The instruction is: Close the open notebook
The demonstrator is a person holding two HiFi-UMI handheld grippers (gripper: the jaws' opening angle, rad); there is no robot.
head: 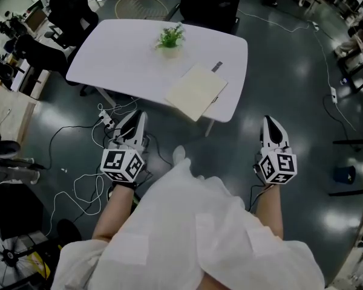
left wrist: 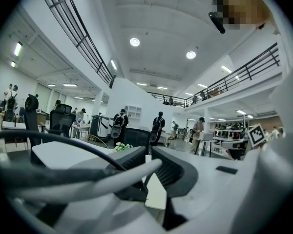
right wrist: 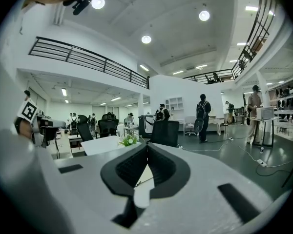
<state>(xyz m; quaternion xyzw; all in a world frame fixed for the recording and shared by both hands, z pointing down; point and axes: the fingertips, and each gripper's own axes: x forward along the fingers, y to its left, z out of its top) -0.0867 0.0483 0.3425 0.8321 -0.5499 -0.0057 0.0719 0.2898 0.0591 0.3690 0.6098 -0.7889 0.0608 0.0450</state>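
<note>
From the head view I see the whole layout. The notebook (head: 196, 91) lies open on the white table (head: 121, 53), near the table edge that is closest to me, with its pale pages facing up. A small dark thing (head: 216, 66) lies just beside its far corner; I cannot tell what it is. A potted plant (head: 170, 38) stands further back on the table, apart from the notebook.

Both grippers are over the dark floor, not over the table. The left gripper (head: 138, 116) points toward the table edge near the notebook, and the right gripper (head: 270, 121) is well to the right of it. Cables (head: 78, 192) lie on the floor at the left.

The gripper views give what the head view does not give: the jaws from close by. In the right gripper view the jaws are together at the tips, with nothing between them. In the left gripper view the tips also meet and hold nothing, and a dark cable (left wrist: 63, 140) crosses in front of the camera.

These two views look level, so I see the plant and the table only as a thin strip, and people (right wrist: 203, 110) standing far behind. I cannot make out the notebook's pages in them.
</note>
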